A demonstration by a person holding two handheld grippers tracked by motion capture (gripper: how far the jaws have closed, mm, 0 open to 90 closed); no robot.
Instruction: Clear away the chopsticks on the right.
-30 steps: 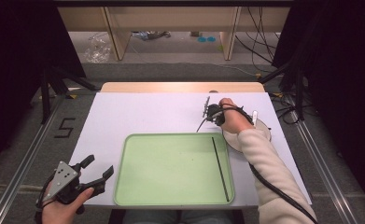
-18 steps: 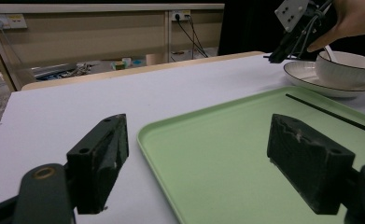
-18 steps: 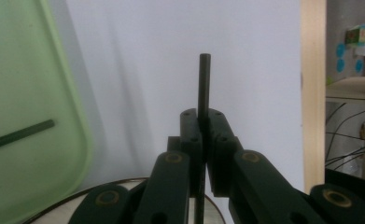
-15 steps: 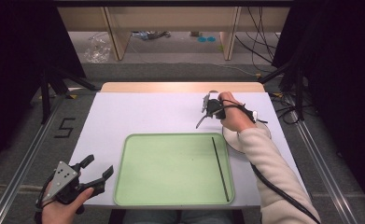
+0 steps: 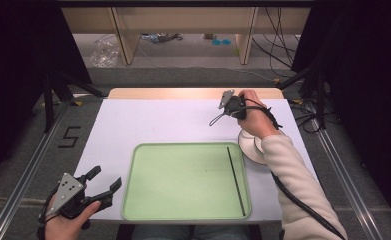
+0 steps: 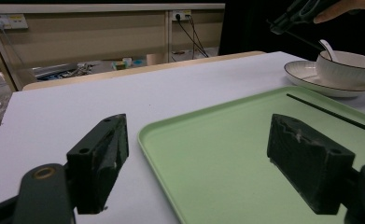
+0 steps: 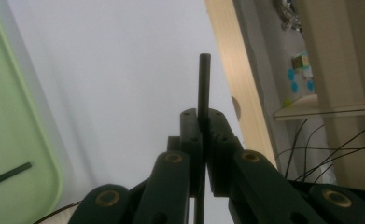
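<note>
i've got the right gripper (image 5: pixel 222 111) up over the far right part of the white table (image 5: pixel 148 125), and its jaws are pressed tight on a thin black chopstick (image 7: pixel 203 88). in the right gripper view the stick runs straight up between the pads and pokes out past the tips, with more of it trailing below, so the pinch sits somewhere along its length, not at an end. in the left gripper view i can see it held in the air above the bowl (image 6: pixel 348 67).

its twin, the second chopstick (image 5: pixel 235 180), lies flat along the right side of the green tray (image 5: pixel 183 180). the bowl sits on a saucer (image 6: pixel 311 79) just off the tray's right edge, with a white spoon (image 6: pixel 328 49) standing in it.

my read on handling: the stick is light and stiff, so weight is no worry, but it looks smooth and narrow, and i'd expect it to swivel or slide in the pads if i bump it. a grip near the middle should keep it from tipping. the bowl and saucer look like ceramic, so i'd keep the stick's tip from knocking them.

the left gripper (image 5: pixel 102 187) waits at the near left corner of the table, just beside the tray, jaws spread wide with nothing between them.
</note>
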